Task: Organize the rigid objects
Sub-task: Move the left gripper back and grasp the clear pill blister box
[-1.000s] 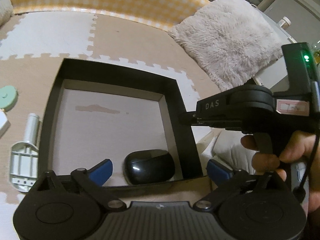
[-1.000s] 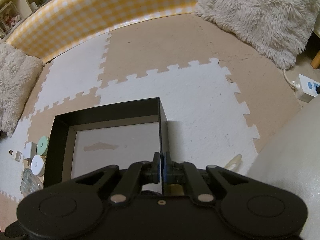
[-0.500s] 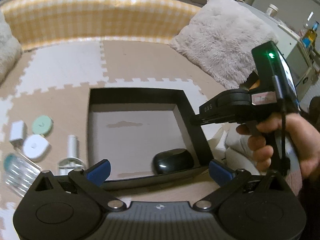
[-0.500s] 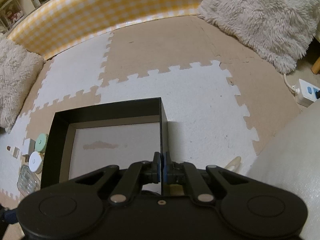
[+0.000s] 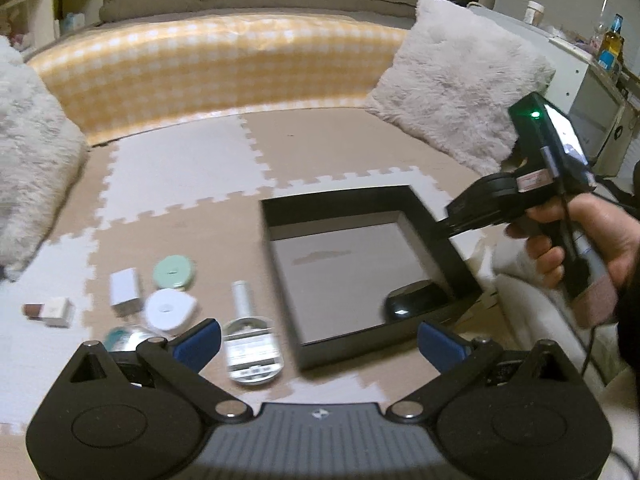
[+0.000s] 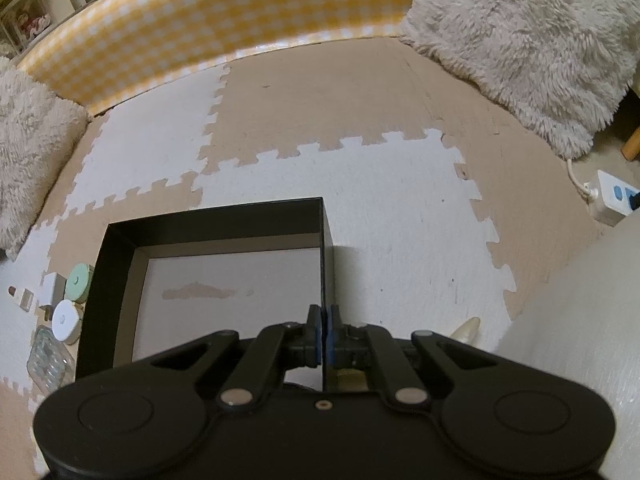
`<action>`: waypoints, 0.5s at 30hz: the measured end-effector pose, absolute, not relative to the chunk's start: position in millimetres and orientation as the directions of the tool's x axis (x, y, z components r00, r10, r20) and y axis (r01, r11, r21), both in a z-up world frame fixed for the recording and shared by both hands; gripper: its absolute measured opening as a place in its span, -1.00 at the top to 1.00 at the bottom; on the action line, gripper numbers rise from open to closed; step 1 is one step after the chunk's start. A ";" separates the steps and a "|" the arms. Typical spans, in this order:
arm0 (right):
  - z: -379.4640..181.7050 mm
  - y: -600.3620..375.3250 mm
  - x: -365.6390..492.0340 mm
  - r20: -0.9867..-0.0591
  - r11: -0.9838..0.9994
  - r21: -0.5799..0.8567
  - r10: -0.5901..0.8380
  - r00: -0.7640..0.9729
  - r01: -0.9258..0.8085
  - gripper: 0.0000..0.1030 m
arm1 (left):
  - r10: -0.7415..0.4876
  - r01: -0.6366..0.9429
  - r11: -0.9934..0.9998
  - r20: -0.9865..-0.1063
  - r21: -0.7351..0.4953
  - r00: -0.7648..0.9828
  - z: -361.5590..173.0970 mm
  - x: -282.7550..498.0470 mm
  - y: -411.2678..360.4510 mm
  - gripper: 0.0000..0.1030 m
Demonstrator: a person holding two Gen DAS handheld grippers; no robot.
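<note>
- While the black box (image 5: 434, 236) was kept pinned on the foam mat (image 5: 180, 168) by the right gripper (image 6: 323, 334), whose pads were seen clamped on its right wall, no shift of the box was noted.
- The left gripper (image 5: 320, 338) was found drawn back and raised from the box, fingers spread wide and empty.
- The black case (image 5: 416, 303) was left inside, at the near right corner.
- The round tins, scale (image 5: 250, 350) and small blocks were thereby brought into view left of the box, still unsorted; one is judged the next pick.

Black box (image 5: 434, 220), yellow-checked cushion (image 5: 224, 64) (white squares), tan-and-white floor mat (image 6: 360, 152), mint disc (image 5: 174, 271).
</note>
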State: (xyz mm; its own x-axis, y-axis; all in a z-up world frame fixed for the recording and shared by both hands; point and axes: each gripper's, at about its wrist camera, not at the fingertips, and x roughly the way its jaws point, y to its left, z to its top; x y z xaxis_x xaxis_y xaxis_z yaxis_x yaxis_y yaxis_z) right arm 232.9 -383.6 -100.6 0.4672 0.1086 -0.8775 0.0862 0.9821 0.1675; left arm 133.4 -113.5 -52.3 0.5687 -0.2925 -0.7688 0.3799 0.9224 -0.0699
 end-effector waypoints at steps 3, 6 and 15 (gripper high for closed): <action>-100.6 -381.8 234.8 -0.877 0.985 0.155 0.100 0.470 0.081 0.94 | -0.250 0.366 0.930 -0.774 -0.025 0.582 -54.0 133.2 -93.6 -1.00; -100.8 -380.5 236.4 -0.877 0.986 0.146 0.092 0.471 0.078 0.94 | -0.209 0.323 0.946 -0.773 -0.005 0.599 -58.7 136.8 -71.0 -1.00; -102.3 -376.2 242.5 -0.880 0.991 0.113 0.070 0.470 0.066 0.94 | -0.106 0.237 0.970 -0.801 0.046 0.590 -95.6 160.2 -27.3 -1.00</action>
